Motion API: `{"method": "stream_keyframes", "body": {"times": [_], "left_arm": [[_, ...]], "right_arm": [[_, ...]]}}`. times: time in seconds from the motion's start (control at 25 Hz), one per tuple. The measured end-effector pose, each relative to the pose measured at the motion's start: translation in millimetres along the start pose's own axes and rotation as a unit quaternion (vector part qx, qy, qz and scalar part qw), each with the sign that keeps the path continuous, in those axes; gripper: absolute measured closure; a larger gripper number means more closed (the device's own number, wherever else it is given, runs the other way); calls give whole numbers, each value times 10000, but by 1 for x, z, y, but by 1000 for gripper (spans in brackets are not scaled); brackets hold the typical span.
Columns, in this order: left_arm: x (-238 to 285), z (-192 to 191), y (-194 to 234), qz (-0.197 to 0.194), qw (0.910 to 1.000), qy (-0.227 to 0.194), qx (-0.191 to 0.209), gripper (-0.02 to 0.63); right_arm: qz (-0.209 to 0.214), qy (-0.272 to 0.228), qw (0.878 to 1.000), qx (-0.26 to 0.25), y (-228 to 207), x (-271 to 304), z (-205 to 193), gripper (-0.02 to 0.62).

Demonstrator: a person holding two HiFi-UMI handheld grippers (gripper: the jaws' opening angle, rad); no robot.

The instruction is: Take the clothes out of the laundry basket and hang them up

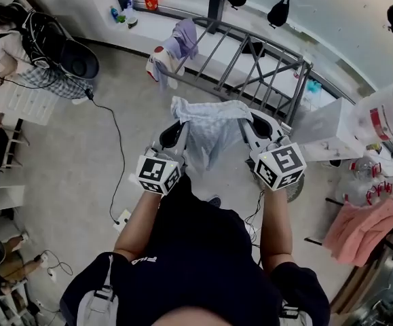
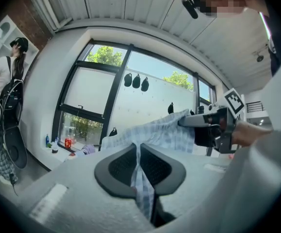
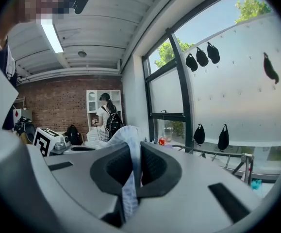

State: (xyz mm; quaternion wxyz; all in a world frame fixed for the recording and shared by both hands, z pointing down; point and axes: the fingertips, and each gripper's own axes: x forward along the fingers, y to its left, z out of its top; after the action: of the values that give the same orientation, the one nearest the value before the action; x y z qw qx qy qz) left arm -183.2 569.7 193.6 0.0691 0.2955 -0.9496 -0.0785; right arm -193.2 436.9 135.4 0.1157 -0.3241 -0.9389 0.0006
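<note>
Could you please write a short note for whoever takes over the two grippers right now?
Left gripper: shut on one edge of the blue checked garment.
Right gripper: shut on the other edge; the cloth hangs spread between them, in front of the drying rack.
Done: a purple and white garment already hangs on the rack's far rail.
Left: drape the blue one over the rack. A pink cloth lies at the right, off the rack; I cannot make out the laundry basket.
</note>
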Motion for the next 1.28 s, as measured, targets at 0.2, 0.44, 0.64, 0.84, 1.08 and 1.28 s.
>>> {"method": "stream_keyframes", "body": {"times": [0.2,0.44,0.64,0.84,1.08,1.28], "left_arm": [[25,36,55,-68,9994,-126,328,575],[62,83,104,-392,9973,-368,497,575],[102,126,125,-697,9920,-481,940,575],[146,156,142,-719,9897,-577,1092,575],[202,167,150,-651,9905,-470,1120,575],[248,180,151,-669,9904,-394,1148,575]], "right_arm": [[-703,206,9972,-126,-19,47,9,583],[-1396,165,9900,-121,-41,97,39,583],[-1903,47,9811,-348,-69,125,81,583],[-2132,14,9756,-524,-101,150,113,583],[-2133,-38,9759,-468,-151,173,121,583],[-2117,-84,9762,-458,-196,189,137,583]]}}
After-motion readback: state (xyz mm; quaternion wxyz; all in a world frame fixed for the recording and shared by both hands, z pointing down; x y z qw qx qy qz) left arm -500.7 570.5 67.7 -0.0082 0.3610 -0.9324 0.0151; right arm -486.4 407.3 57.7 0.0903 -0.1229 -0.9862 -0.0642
